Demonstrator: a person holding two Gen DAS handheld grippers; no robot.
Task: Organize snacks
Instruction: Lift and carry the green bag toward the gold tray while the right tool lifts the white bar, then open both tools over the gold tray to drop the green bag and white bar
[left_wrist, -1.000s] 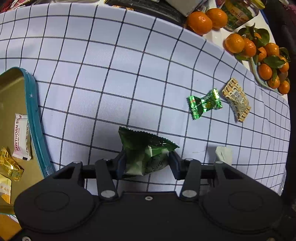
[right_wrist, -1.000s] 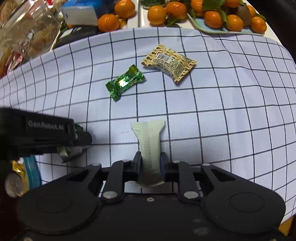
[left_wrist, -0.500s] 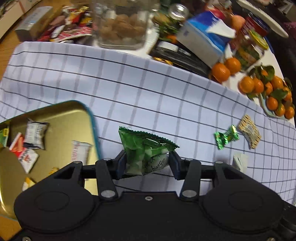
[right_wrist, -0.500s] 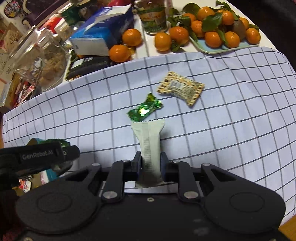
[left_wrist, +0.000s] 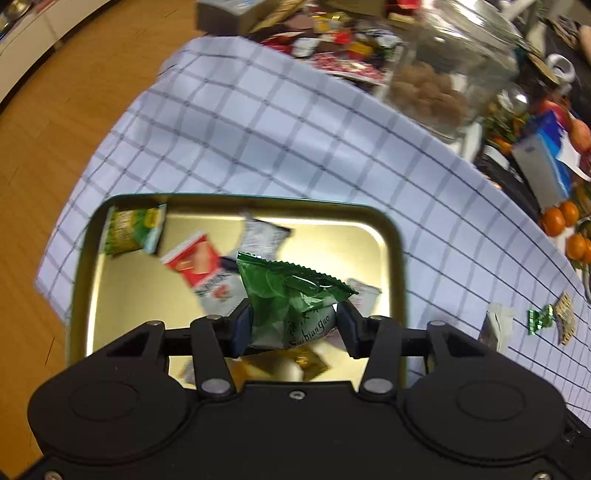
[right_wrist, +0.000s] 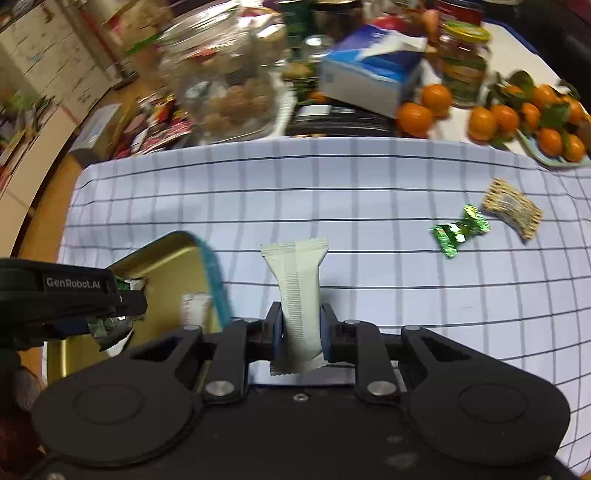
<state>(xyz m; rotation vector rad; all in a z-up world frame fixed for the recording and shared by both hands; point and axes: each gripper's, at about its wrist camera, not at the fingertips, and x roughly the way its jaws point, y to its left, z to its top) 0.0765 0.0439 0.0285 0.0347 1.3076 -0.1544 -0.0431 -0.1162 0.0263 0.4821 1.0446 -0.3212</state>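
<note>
Clearly my left hand-held gripper (left_wrist: 291, 325) pinches the light, crinkly, puffy green packet (left_wrist: 291, 299) midway, over the gold tin (left_wrist: 391, 236), while my right hand-held gripper (right_wrist: 300, 325) clamps the slim, pale, slippery bar (right_wrist: 297, 284).

A green snack packet (left_wrist: 291, 306) with a crimped top edge was clamped above the gold tin tray (left_wrist: 391, 236), which sat near the checked cloth's left edge and held several wrapped snacks. A pale green bar (right_wrist: 299, 295) stood upright, pinched at its lower half. A green foil candy (right_wrist: 460, 230) and a tan patterned packet (right_wrist: 513, 208) lay just beside each other near the cloth's right edge.
</note>
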